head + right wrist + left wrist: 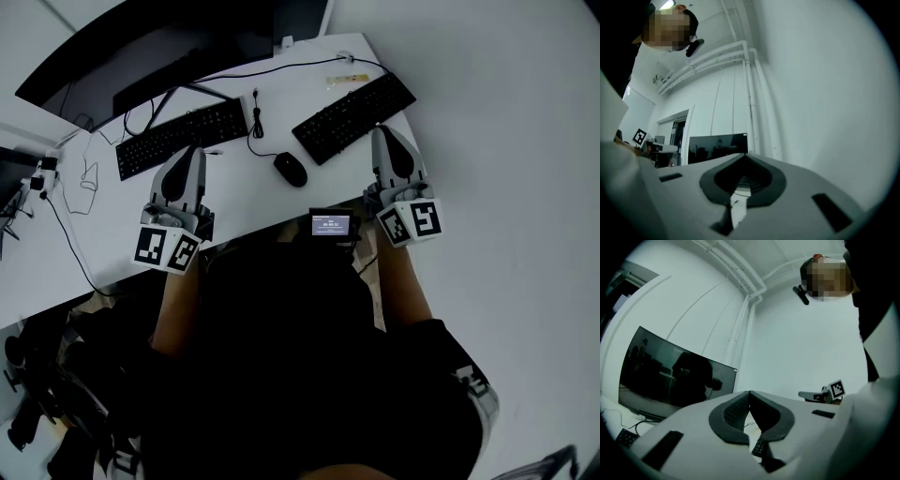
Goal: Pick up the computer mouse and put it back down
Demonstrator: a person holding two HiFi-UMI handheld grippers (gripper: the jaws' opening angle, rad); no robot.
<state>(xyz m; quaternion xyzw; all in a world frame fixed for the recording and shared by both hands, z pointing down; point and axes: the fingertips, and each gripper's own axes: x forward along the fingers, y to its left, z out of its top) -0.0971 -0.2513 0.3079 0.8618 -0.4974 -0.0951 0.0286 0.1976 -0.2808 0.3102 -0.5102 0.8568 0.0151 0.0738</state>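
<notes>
The black computer mouse (290, 170) lies on the white desk (253, 202), between the two keyboards, with its cable running back. My left gripper (194, 150) hangs above the desk to the mouse's left. Its jaws meet at the tip (749, 393) with nothing between them. To the mouse's right, near the desk's right corner, my right gripper (383, 131) is shut and empty too (743, 155). Both point about level at the wall and the monitor. Neither touches the mouse, and neither gripper view shows it.
One black keyboard (183, 136) lies at the back left, another (354, 114) slants at the back right. A dark curved monitor (159, 52) stands behind them. Cables trail over the left of the desk. A small lit screen (330, 224) sits at the person's chest.
</notes>
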